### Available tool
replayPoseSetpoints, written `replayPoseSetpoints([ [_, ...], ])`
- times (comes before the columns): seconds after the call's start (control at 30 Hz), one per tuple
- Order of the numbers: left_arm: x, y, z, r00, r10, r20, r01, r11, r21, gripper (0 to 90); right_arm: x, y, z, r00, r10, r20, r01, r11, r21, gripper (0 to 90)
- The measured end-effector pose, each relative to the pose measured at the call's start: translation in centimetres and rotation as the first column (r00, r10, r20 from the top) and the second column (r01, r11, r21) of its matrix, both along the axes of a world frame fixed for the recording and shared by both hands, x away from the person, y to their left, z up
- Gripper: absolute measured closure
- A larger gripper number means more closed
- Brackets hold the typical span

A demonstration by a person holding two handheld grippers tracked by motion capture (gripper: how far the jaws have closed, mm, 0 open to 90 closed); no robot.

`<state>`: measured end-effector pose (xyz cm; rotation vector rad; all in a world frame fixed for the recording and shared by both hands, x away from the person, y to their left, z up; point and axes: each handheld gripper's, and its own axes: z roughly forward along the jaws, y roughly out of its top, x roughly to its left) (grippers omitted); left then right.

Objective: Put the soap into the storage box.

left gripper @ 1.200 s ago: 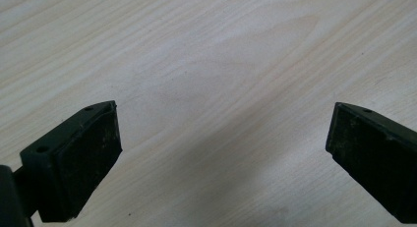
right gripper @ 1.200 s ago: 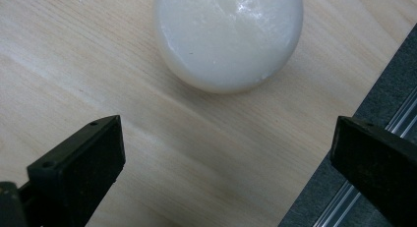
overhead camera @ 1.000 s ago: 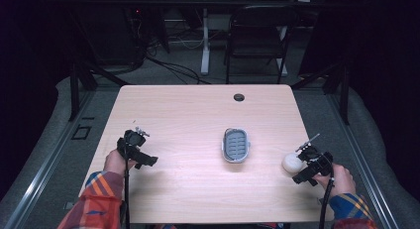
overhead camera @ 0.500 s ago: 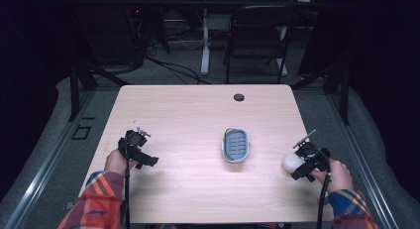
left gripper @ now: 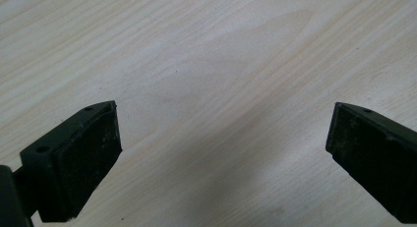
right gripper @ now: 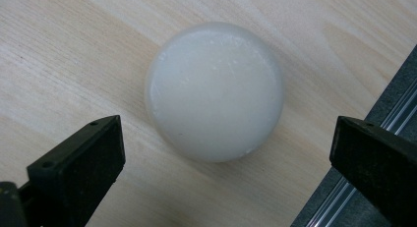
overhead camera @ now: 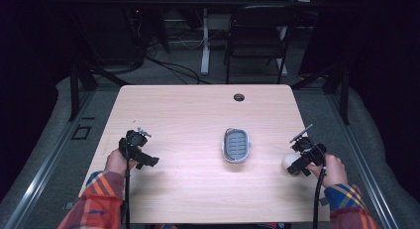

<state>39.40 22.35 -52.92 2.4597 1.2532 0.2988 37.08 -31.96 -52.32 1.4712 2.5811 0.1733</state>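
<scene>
A round white soap-like puck point(right gripper: 215, 91) lies flat on the wooden table point(overhead camera: 188, 115) near its right edge, seen too in the high view as the puck point(overhead camera: 288, 162). My right gripper point(right gripper: 223, 158) hovers just over it, open, its jaws spread wider than the puck and not touching it; from above the right gripper point(overhead camera: 300, 163) sits right beside it. A grey oval soap dish point(overhead camera: 236, 144) with a ribbed insert rests mid-table. At the left, my left gripper point(overhead camera: 146, 159) is open over bare wood, the left gripper point(left gripper: 223, 148) holding nothing.
The table's right edge and a dark metal rail point(right gripper: 364, 168) lie close by the puck. A round cable hole point(overhead camera: 239, 97) sits at the table's far side. A folding chair point(overhead camera: 257, 35) and desk legs stand beyond the table.
The right gripper has shifted slightly left and forward, settling over the white puck. The left hand has barely moved.
</scene>
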Motion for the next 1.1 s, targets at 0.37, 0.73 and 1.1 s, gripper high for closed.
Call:
replayPoseSetpoints([
  [0.37,0.0,0.0,0.0,1.0,-0.008,-0.001,0.008,0.9999,-0.015,0.0,0.6,0.4,-0.2,0.9996,-0.023,0.019,0.022,0.999,0.05,0.0],
  [0.73,0.0,-0.1,0.0,1.0,-0.009,-0.002,0.009,0.9999,-0.015,0.0,1.3,0.8,-0.2,0.999,0.02,-0.039,-0.02,1.0,0.009,0.0],
  [1.1,0.0,-0.1,0.0,0.9999,-0.011,-0.006,0.011,0.9999,-0.013,0.0,1.2,1.2,-0.6,0.9995,-0.004,-0.031,0.006,0.999,0.046,14.4],
])
